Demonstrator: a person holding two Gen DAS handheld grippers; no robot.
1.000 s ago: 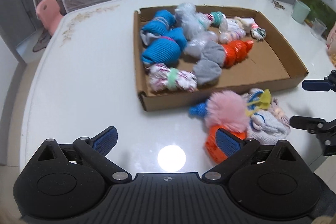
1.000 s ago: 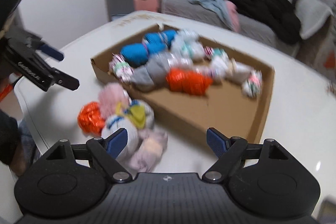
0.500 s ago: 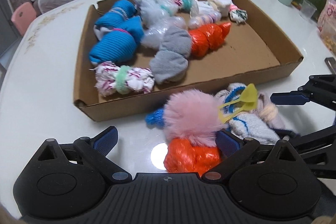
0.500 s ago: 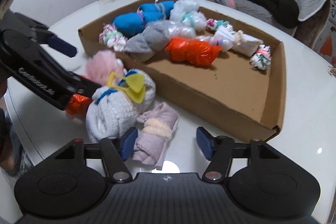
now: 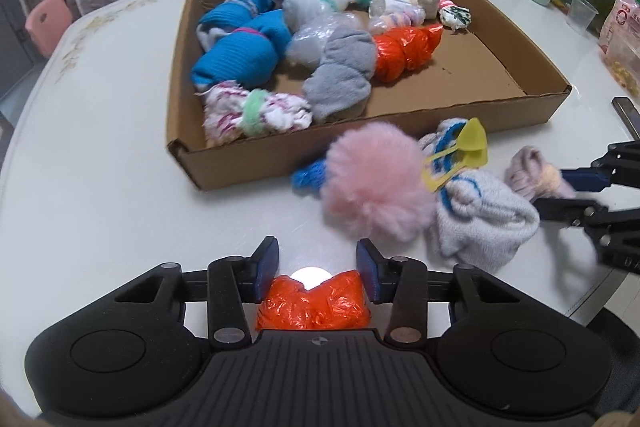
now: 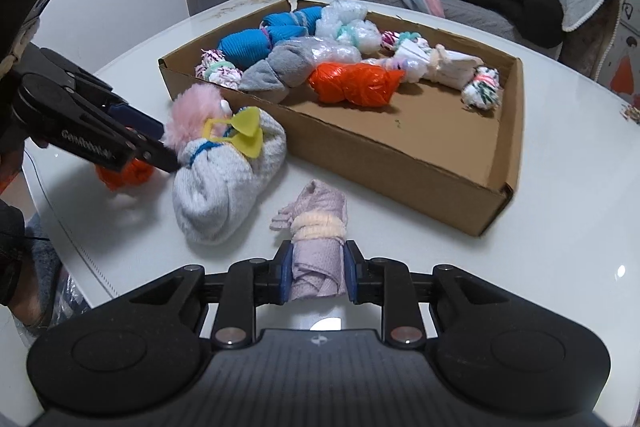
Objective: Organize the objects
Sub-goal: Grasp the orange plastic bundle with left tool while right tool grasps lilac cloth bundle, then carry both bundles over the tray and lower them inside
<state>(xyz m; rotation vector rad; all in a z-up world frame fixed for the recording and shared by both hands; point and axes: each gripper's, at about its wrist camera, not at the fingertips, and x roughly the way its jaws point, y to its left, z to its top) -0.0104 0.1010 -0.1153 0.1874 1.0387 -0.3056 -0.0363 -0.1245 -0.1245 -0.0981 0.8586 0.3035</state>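
Bundles: left claw point(image 5: 316, 269) is closing on the orange plastic bundle point(image 5: 314, 303), pads against its sides, bundle on the bench point(image 5: 100, 195) at the near edge. Right claw point(image 6: 315, 273) is clenched on the lilac sock roll point(image 6: 318, 247), also on the bench just outside the cardboard tray point(image 6: 400, 163). Step looks like pick-up, both sides. Next move, my read: lift clear of the tray wall, carry over, drop into the bare right part. Pink pompom point(image 5: 378, 183) and white sock bundle point(image 5: 480, 219) not yet in. Writing: lettering on the left claw's arm in the right view, too blurred to read.
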